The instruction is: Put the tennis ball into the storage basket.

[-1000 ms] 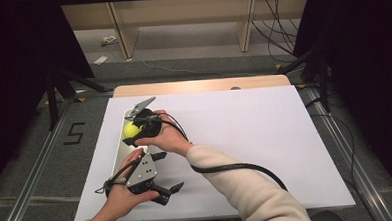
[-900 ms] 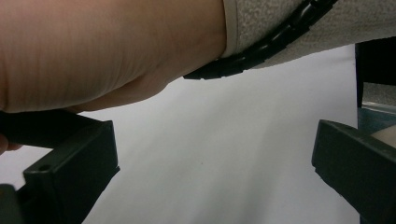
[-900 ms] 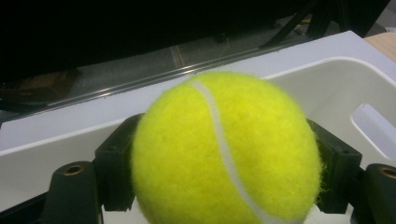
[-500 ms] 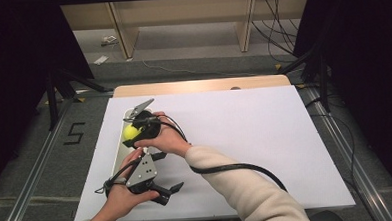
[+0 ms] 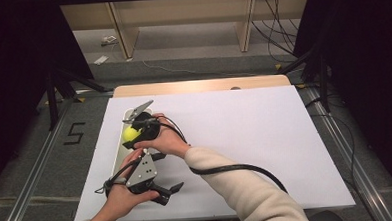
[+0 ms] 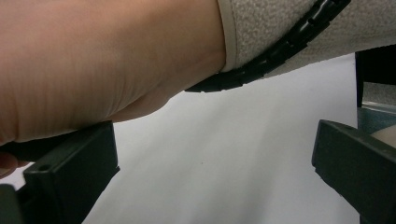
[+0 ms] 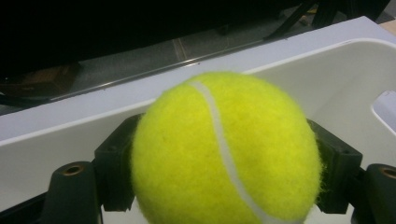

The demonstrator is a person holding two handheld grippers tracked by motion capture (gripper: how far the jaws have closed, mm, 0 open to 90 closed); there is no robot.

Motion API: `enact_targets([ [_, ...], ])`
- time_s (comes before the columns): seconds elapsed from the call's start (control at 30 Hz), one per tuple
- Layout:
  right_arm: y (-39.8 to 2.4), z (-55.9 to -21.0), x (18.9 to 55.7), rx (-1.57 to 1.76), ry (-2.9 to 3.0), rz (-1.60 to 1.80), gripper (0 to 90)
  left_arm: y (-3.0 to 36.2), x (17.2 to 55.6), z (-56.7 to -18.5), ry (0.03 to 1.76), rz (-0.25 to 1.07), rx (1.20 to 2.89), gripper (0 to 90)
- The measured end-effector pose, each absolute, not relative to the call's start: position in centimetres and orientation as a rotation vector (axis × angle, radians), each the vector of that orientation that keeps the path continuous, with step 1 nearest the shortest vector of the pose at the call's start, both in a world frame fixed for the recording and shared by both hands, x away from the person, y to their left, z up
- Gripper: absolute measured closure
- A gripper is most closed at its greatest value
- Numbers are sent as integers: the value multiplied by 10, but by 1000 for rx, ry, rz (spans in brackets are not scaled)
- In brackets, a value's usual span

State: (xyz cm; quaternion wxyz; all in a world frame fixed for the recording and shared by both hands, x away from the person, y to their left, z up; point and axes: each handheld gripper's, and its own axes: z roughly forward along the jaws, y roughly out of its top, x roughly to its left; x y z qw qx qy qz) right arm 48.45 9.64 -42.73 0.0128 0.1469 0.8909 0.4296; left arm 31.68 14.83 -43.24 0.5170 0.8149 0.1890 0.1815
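A yellow tennis ball (image 7: 224, 149) sits clamped between the black jaws of my right gripper (image 7: 224, 161). In the high view the ball (image 5: 130, 134) and the right gripper (image 5: 132, 135) hang over a long white tray (image 5: 117, 163) at the table's left side. The tray's pale wall (image 7: 355, 79) rises just behind the ball. My left gripper (image 5: 171, 192) lies near the front edge, pointing right, jaws spread wide with nothing between them. Through the left gripper (image 6: 210, 179) I see bare white tabletop, with the other arm's wrist and cream sleeve (image 6: 299, 28) crossing close above.
A white sheet (image 5: 245, 138) covers the table, with a wooden strip (image 5: 203, 85) along its far edge. The right gripper's black cable (image 5: 236, 168) loops over the forearm. Metal rails (image 5: 32, 182) run along both sides; dark curtains and wooden shelving stand beyond.
The right gripper and its ball have sunk slightly toward the tray. The left gripper has stayed where it was.
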Motion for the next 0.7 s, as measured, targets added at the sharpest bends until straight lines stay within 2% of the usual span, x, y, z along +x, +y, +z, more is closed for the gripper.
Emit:
enact_targets([
  [0.47, 95, -429, 486, 481, 2763, 1362, 245, 148, 317, -433, 452, 435, 1958, 0],
  [0.6, 93, -429, 487, 496, 2744, 1388, 169, 148, 317, -433, 452, 434, 1959, 0],
  [0.7, 90, -426, 489, 497, 2717, 1409, 158, 148, 317, -433, 452, 434, 1959, 0],
])
